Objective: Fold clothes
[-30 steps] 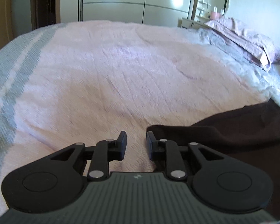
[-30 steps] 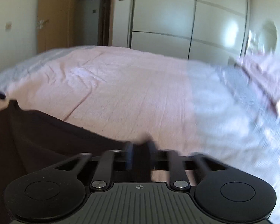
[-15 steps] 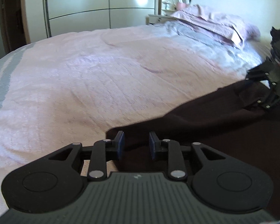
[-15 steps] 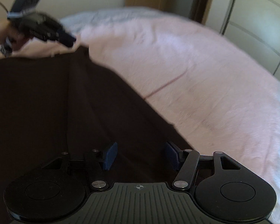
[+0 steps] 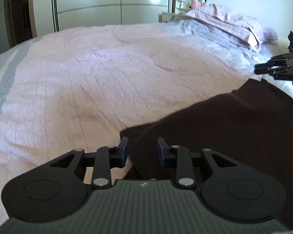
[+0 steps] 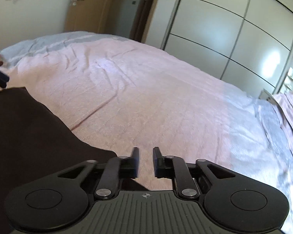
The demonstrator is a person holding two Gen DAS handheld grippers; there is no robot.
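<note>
The dark brown garment lies flat on the pink bed. Its corner sits between the left tool, opening narrowly. The right tool, closing with nothing between its pads, sits just beside the other corner.

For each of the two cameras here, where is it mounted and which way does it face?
Left wrist: on the left gripper, facing across the bed toward the pillows; its opening jaws straddle the dark garment's corner.
Right wrist: on the right gripper, facing the wardrobe and door; its jaws close over bare bedspread.
Shared: bed, garment, wardrobe; each view catches the other gripper.
</note>
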